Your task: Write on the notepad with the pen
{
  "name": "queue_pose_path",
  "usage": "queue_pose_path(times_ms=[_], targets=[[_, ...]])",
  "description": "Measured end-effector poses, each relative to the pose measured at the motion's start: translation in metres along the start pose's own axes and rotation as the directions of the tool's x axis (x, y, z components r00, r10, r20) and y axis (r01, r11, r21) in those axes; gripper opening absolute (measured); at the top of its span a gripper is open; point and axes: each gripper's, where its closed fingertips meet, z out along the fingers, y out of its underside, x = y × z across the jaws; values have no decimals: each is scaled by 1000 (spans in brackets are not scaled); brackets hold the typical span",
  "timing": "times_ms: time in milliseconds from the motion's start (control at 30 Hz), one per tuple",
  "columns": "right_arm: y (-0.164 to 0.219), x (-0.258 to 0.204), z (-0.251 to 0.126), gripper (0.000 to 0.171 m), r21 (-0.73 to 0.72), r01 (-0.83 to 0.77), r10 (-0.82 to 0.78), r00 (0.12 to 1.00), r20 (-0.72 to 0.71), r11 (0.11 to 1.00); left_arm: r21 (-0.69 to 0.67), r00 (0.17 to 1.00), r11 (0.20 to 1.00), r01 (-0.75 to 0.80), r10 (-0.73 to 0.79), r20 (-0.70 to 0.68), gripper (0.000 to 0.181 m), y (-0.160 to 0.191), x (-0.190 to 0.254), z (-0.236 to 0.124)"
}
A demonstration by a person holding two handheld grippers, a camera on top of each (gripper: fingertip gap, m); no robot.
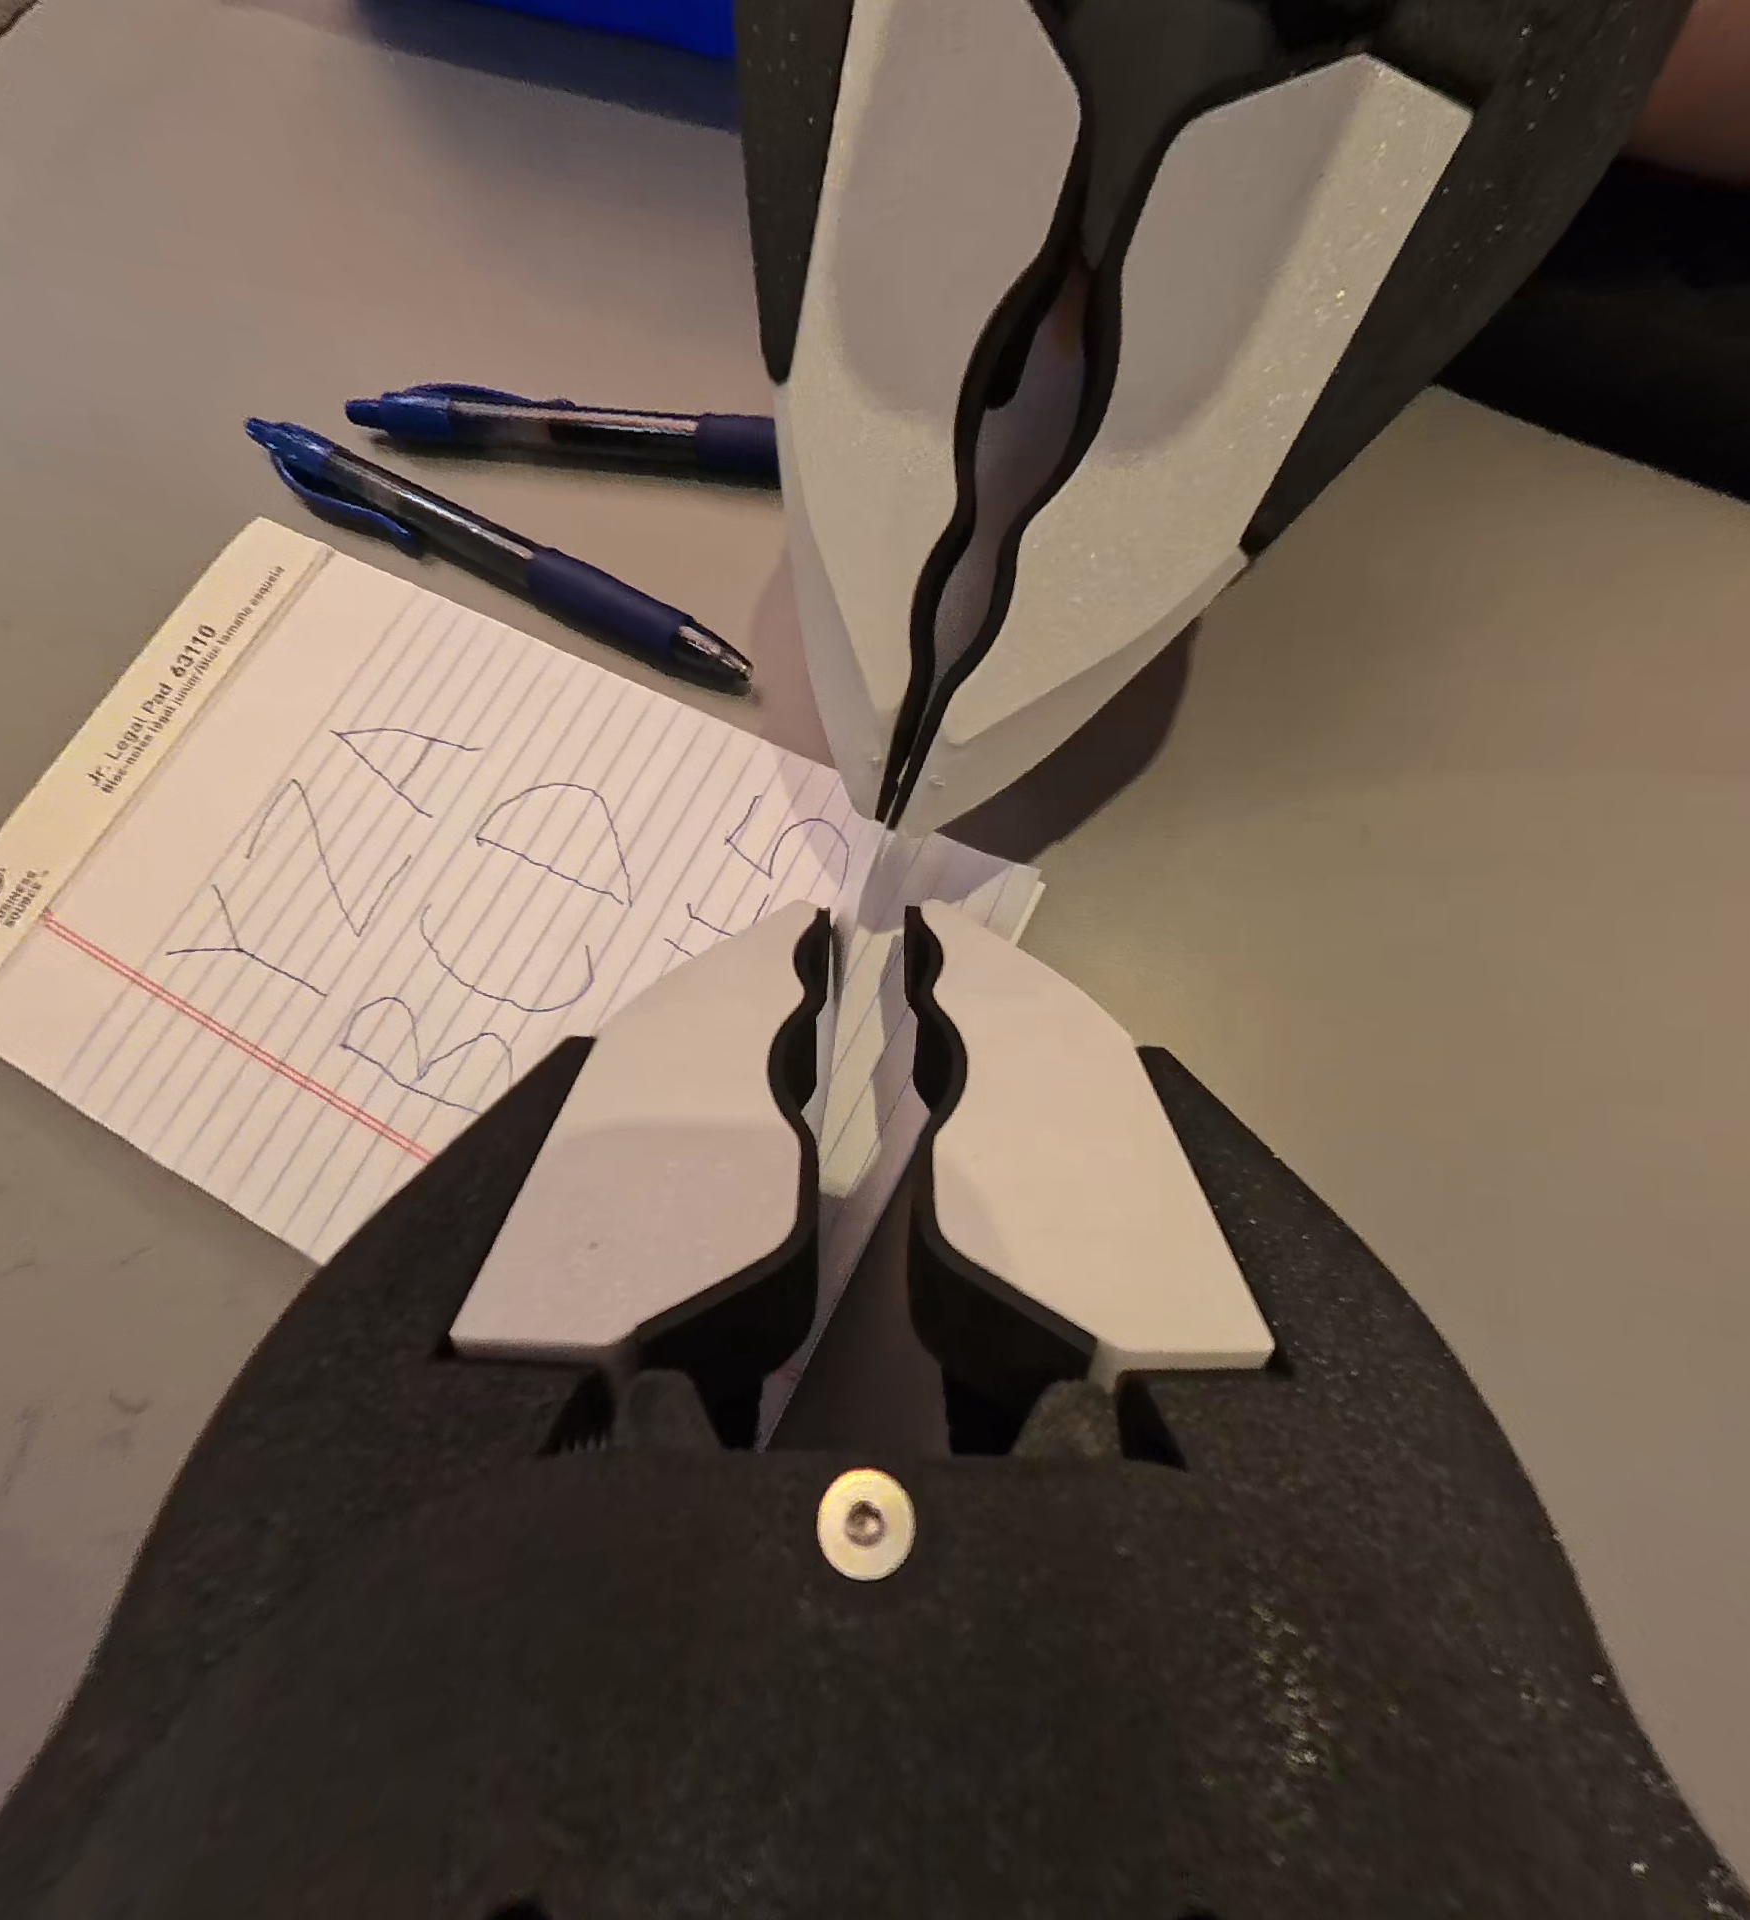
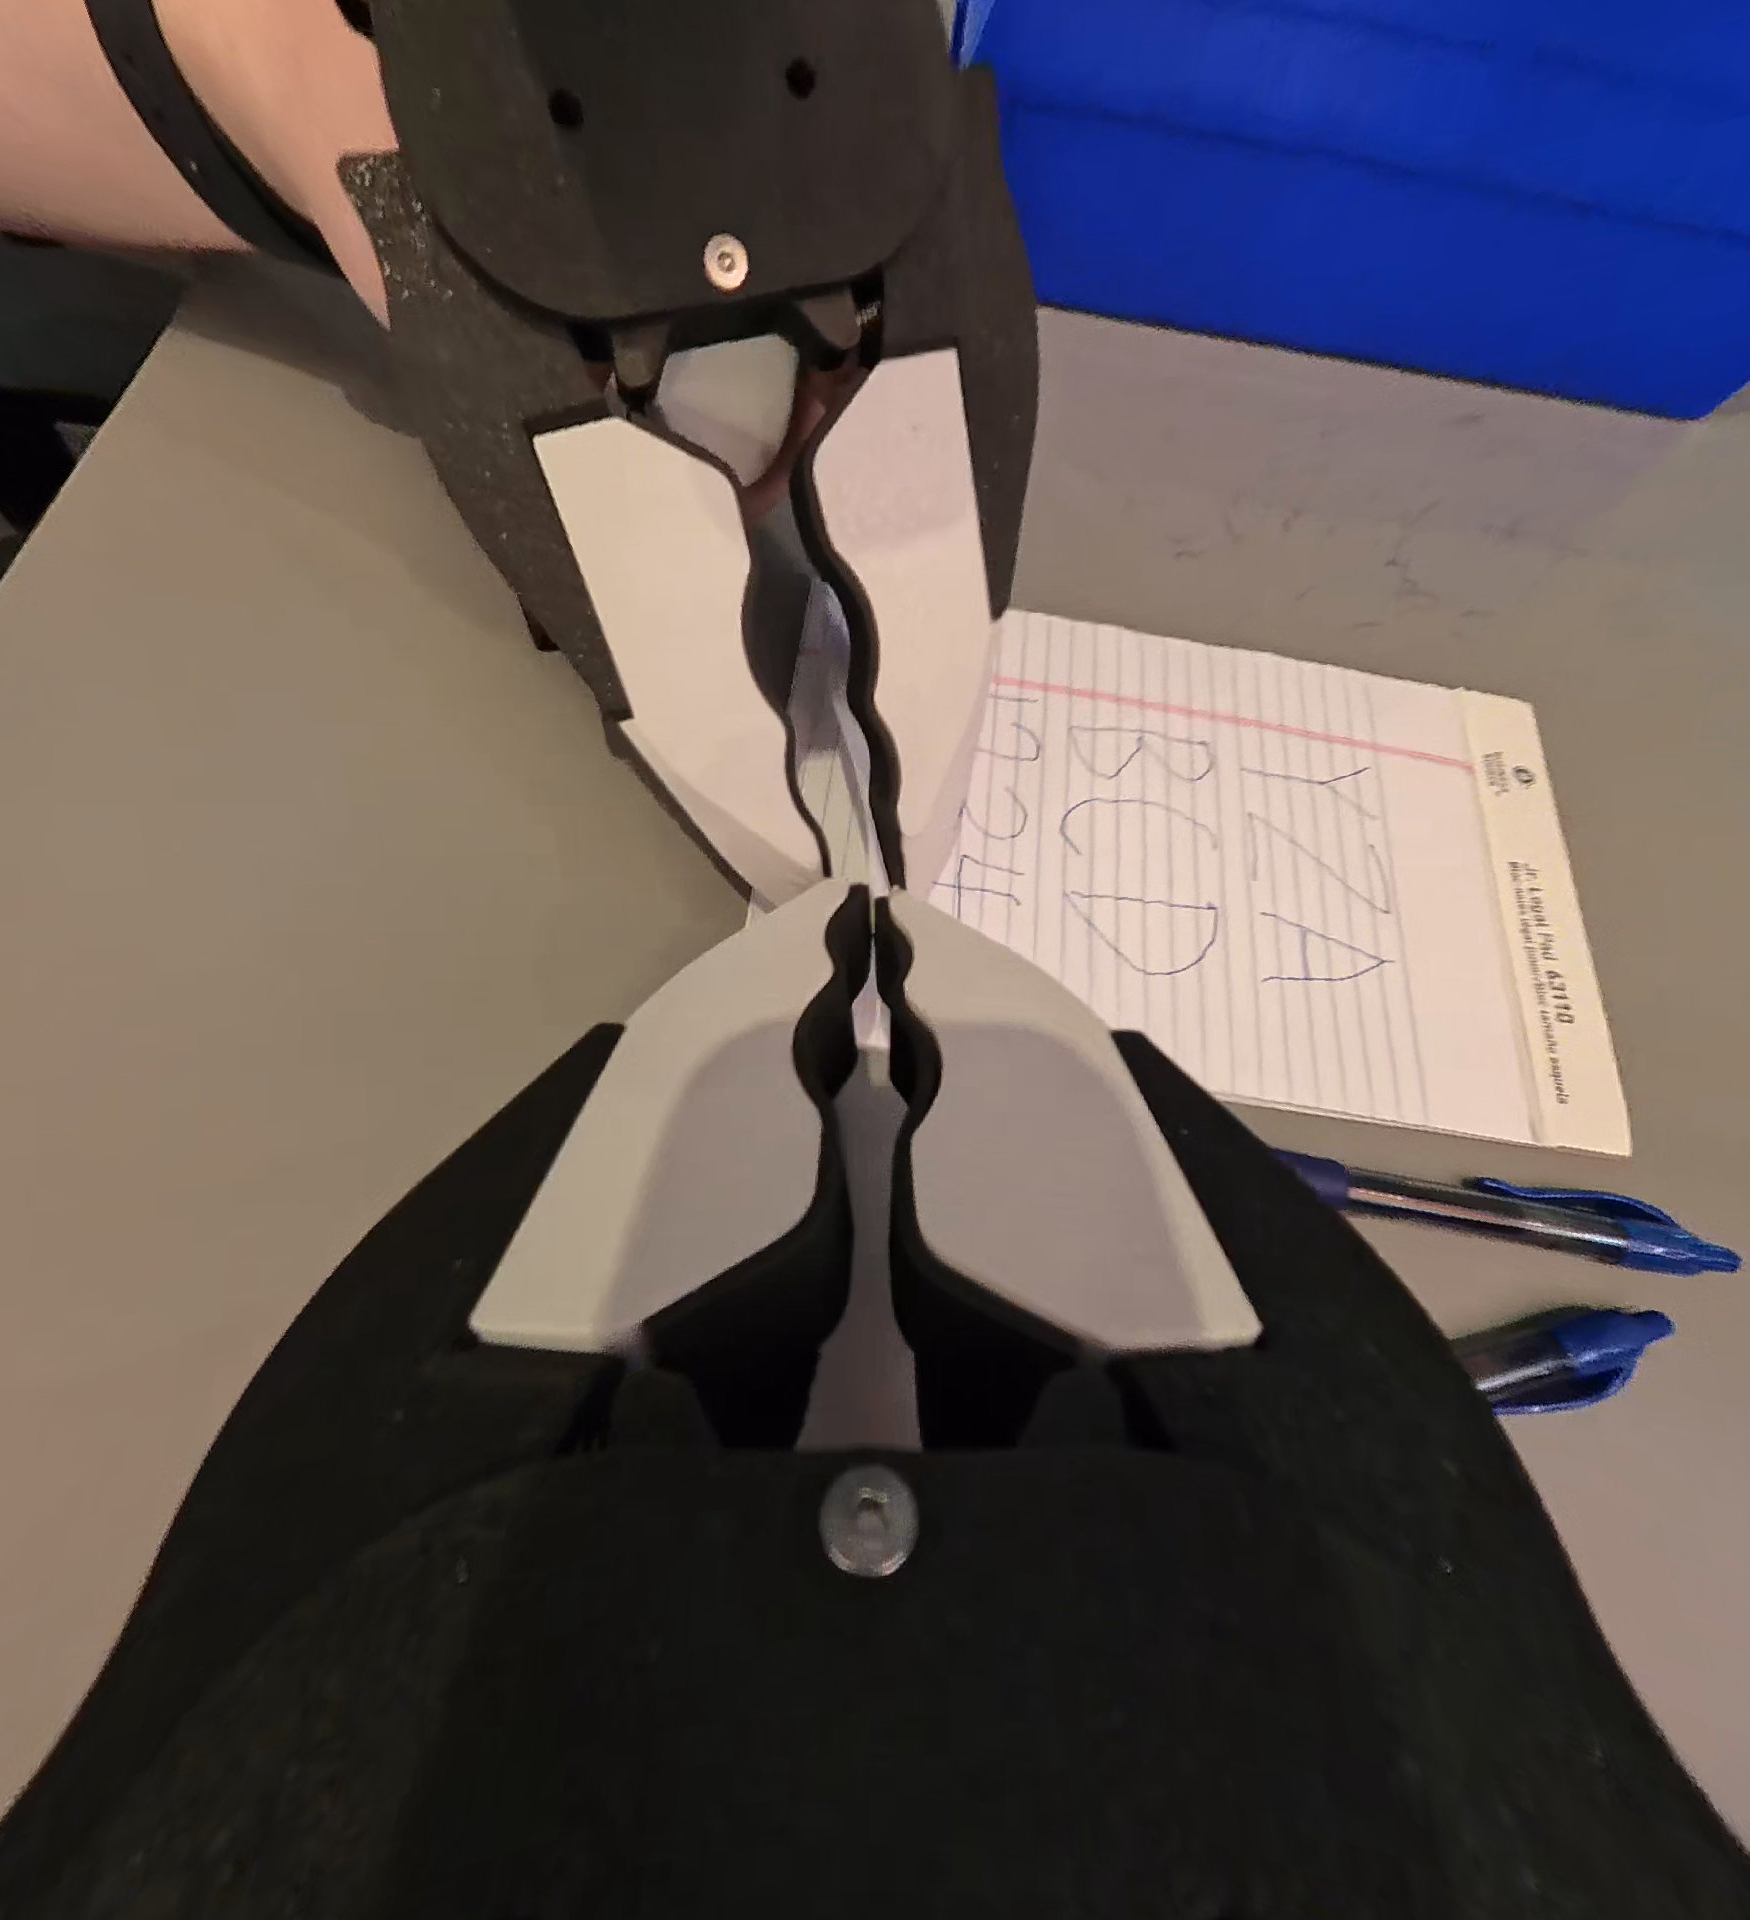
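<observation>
A white lined notepad (image 1: 331,831) with blue handwriting lies on the grey table; it also shows in the right wrist view (image 2: 1318,883). Its top sheet (image 1: 866,1039) is lifted at one corner. My right gripper (image 2: 873,904) is shut on that corner's edge and comes in from the top of the left wrist view (image 1: 897,816). My left gripper (image 1: 869,925) faces it tip to tip, jaws a narrow gap apart with the raised sheet between them. Two blue pens (image 1: 497,540) (image 1: 559,426) lie on the table beyond the pad, held by neither gripper.
A blue bin (image 2: 1422,156) stands at the table's far side. The table edge (image 2: 40,540) runs close behind the left gripper. A person's arm (image 2: 71,135) holds the left gripper. The pens (image 2: 1515,1221) (image 2: 1567,1351) lie side by side near the pad's header. Both grippers' tips are close together, under 4 cm apart.
</observation>
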Motion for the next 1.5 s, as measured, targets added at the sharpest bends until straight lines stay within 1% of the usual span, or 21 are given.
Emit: queue_pose_path(times_ms=[133, 167, 267, 333, 400, 467, 533, 600, 700, 767, 800, 900, 967, 1000, 1067, 1200, 1300, 1333, 1400, 1433, 1500], targets=[[-6, 2, -3, 0, 41, -38, 38, 999, -1, 998, 0, 1000, 1000, 6, -6, 9, 6, -4, -4, -4], [-6, 2, -3, 0, 48, -52, 52, 999, 5, 998, -6, 1000, 1000, -4, 4, 12, 0, -5, -5, -5], [-10, 9, -9, 3, 69, -73, 75, 997, -35, 995, -6, 1000, 1000, -5, 5, 16, 0, -8, -7, -7], [-12, 16, -15, 12, 77, -87, 94, 992, -86, 993, 0, 999, 1000, 13, -13, 35, 0, -10, -13, -9], [-12, 22, -22, 12, 68, -100, 108, 987, -121, 993, 23, 998, 998, 51, -52, 46, 0, -14, -18, -12], [-6, 36, -27, 15, 34, -119, 123, 971, -205, 992, 46, 995, 996, 81, -83, 57, 0, -17, -23, -15], [4, 52, -32, 15, -7, -191, 180, 936, -303, 982, 65, 992, 993, 94, -99, 72, 0, -17, -27, -17], [11, 57, -32, 15, -42, -248, 220, 917, -334, 968, 74, 990, 991, 109, -114, 81, 0, -16, -31, -18], [18, 52, -31, 13, -116, -263, 213, 921, -328, 958, 94, 986, 988, 125, -135, 99, 0, -20, -40, -22], [18, 50, -32, 15, -118, -280, 231, 920, -316, 953, 113, 983, 985, 129, -142, 114, 0, -26, -46, -30], [16, 53, -33, 19, -98, -279, 234, 916, -325, 955, 124, 981, 984, 128, -144, 131, 0, -29, -51, -35], [9, 57, -31, 41, -71, -262, 228, 922, -312, 962, 149, 976, 982, 115, -140, 168, 0, -36, -60, -50], [5, 69, -27, 55, -60, -217, 185, 923, -338, 974, 155, 978, 981, 117, -141, 156, 0, -38, -60, -55], [6, 75, -25, 59, -72, -199, 162, 922, -350, 977, 153, 979, 981, 119, -142, 149, 0, -37, -59, -55], [7, 85, -17, 59, -97, -210, 166, 926, -340, 973, 142, 979, 983, 115, -136, 150, 0, -33, -57, -52], [8, 86, -5, 55, -136, -290, 245, 929, -276, 947, 131, 978, 986, 107, -128, 165, 0, -23, -55, -46], [9, 83, -11, 53, -158, -311, 260, 925, -278, 937, 142, 979, 982, 121, -142, 149, 0, -21, -50, -42], [7, 86, -16, 52, -140, -309, 257, 918, -301, 941, 143, 978, 981, 130, -150, 142, 0, -20, -49, -40], [4, 87, -22, 53, -118, -328, 281, 912, -299, 937, 140, 979, 981, 135, -154, 134, 0, -17, -48, -36], [6, 85, -25, 54, -135, -339, 292, 913, -285, 931, 140, 979, 980, 139, -157, 131, 0, -16, -48, -35], [10, 81, -27, 55, -165, -309, 258, 927, -272, 937, 156, 977, 976, 149, -170, 130, 0, -17, -51, -36]])
